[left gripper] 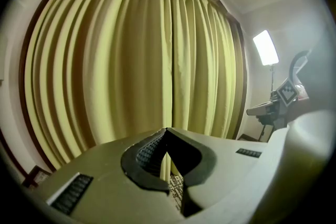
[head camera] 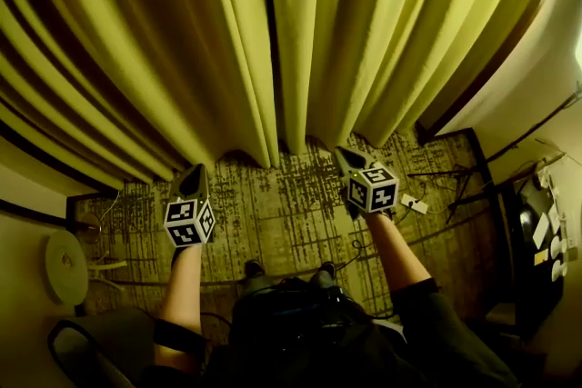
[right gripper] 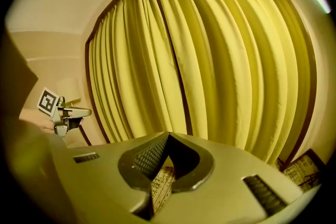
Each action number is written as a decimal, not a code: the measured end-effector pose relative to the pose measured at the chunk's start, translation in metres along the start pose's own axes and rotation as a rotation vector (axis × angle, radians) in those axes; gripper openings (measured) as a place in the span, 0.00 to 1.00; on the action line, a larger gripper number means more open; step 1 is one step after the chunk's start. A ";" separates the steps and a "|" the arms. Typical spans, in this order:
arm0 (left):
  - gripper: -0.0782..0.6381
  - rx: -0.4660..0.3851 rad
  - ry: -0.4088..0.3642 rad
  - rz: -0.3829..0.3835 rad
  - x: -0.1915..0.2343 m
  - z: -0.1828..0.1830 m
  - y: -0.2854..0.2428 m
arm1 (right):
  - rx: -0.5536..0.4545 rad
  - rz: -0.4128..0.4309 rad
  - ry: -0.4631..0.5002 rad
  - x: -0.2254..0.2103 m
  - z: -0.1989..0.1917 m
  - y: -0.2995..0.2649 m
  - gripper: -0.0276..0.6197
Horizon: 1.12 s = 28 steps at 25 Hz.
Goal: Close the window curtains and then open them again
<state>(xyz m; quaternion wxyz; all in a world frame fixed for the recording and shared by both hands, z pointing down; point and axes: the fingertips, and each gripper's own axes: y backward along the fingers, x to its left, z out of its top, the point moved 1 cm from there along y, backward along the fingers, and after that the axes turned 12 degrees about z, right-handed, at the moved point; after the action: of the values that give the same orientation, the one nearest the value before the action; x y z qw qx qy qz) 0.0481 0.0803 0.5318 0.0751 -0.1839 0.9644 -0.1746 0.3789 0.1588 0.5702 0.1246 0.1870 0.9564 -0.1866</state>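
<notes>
In the head view the drawn curtains point(head camera: 273, 32) hang on the far side, their panels meeting mid-scene. The left tool point(head camera: 194, 173) and right tool point(head camera: 348, 157) hover low over the carpet point(head camera: 282, 204), clear of the cloth. The left gripper view shows its jaws pressed together on nothing, with the meeting edge point(left gripper: 170, 60) straight ahead. In the right gripper view the jaws are likewise closed and empty; the cloth looks soft and light, so each inner edge fold seems the place to pinch.
</notes>
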 end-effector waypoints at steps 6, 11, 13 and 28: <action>0.11 -0.014 -0.003 0.017 -0.007 0.005 0.015 | 0.004 -0.001 0.005 -0.002 -0.004 0.016 0.04; 0.11 -0.026 0.007 0.026 -0.003 0.005 0.016 | 0.007 -0.012 0.023 -0.005 0.002 0.015 0.04; 0.11 -0.024 0.011 0.031 -0.003 0.003 0.016 | 0.011 -0.010 0.025 -0.007 0.003 0.015 0.04; 0.11 -0.016 0.012 0.032 0.002 0.002 0.011 | 0.027 0.000 0.034 -0.009 0.009 0.000 0.04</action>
<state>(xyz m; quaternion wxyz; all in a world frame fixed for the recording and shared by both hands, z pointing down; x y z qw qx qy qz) 0.0426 0.0884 0.5262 0.0707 -0.1680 0.9690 -0.1668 0.3884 0.1527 0.5647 0.1056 0.1920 0.9557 -0.1965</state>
